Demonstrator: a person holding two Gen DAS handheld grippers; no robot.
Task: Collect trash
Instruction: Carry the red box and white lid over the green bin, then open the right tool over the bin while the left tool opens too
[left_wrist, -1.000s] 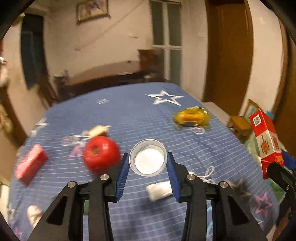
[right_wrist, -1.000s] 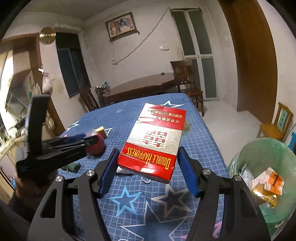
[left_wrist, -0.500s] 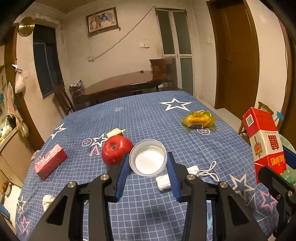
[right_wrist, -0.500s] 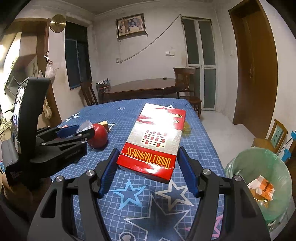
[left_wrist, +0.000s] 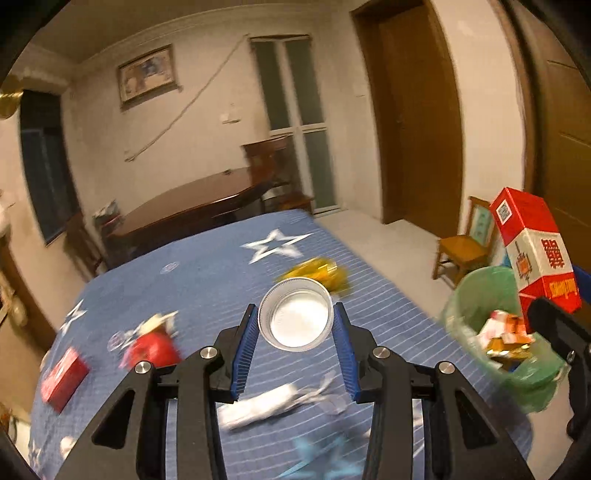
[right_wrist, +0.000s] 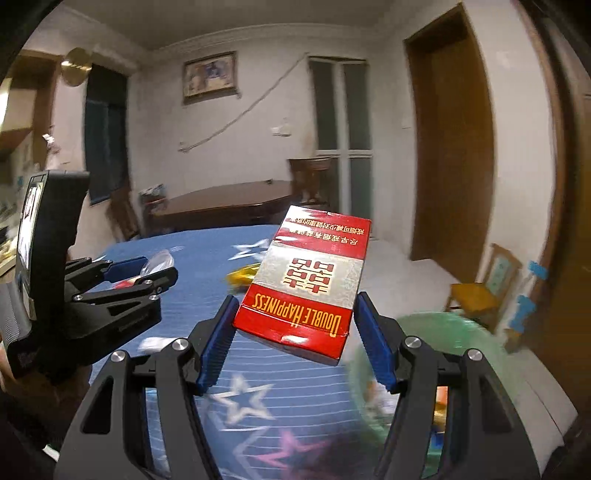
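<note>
Gripping a small round foil cup (left_wrist: 295, 318) between its blue pads, our left gripper (left_wrist: 295, 343) holds it clear above the blue star-patterned tablecloth (left_wrist: 207, 273), with the cup's open mouth turned toward the camera and its white inside showing. Our right gripper (right_wrist: 295, 339) is clamped on a red and silver carton (right_wrist: 306, 280) printed DOUBLE HAPPINESS, its jaws pressing on the two long sides so that the carton juts forward and tilts up, off the cloth. Seen from the left wrist, that same carton stands at the right edge of the view, above the green-lined bin (left_wrist: 476, 295), which sits on the floor just off the table's right side and already holds orange, white and gold scraps (left_wrist: 506, 332). From the right wrist the bin is only a green blur low on the right, close under the carton. On the cloth we see a yellow wrapper (left_wrist: 321, 275) just behind the foil cup, a white crumpled piece (left_wrist: 266, 404) with a loop of cord below the left jaws, a blurred red apple (left_wrist: 153, 349) to the left, and a red box (left_wrist: 62, 378) near the table's left edge. Beyond the table stand a dark wooden table (left_wrist: 192, 206) and a small wooden chair (left_wrist: 463, 245) by the brown door (left_wrist: 417, 122). Much of both views is smeared by motion.
</note>
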